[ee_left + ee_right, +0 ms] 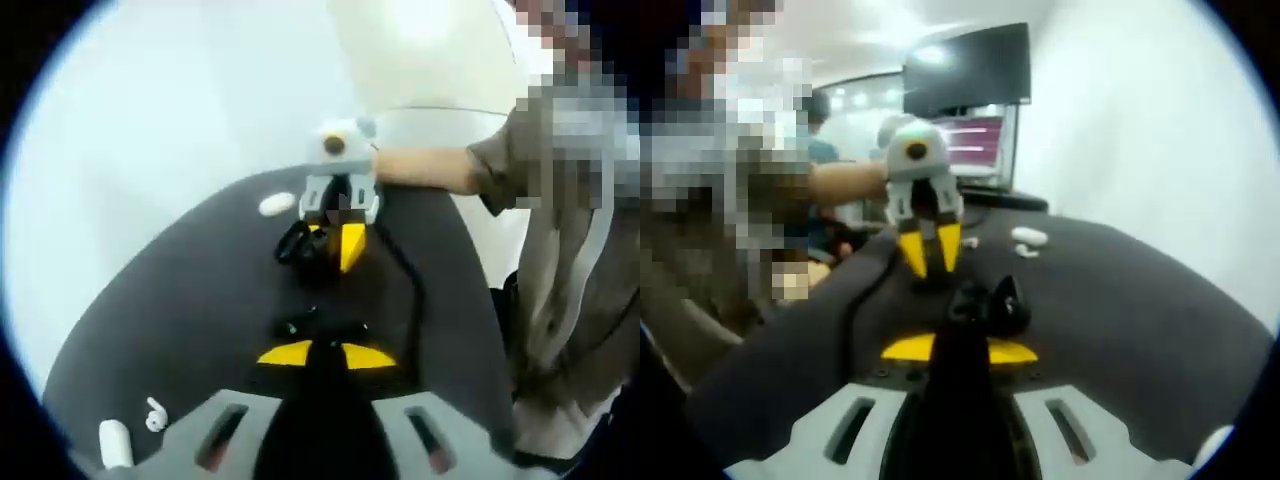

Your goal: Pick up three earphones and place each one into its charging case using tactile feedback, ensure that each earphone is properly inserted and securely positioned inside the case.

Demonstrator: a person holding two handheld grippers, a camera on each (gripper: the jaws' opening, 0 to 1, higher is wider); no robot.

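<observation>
Left gripper view shows my left gripper clenched on a small black earphone over the dark mat. Farther off, my right gripper grasps the open black charging case. A white case lies near the mat's far edge; another white case and a white earbud sit near-left. Open mat lies between. Right gripper view shows the black case gripped.

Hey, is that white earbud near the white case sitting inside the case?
No, the white earbud lies loose on the dark mat beside the white case.
</observation>
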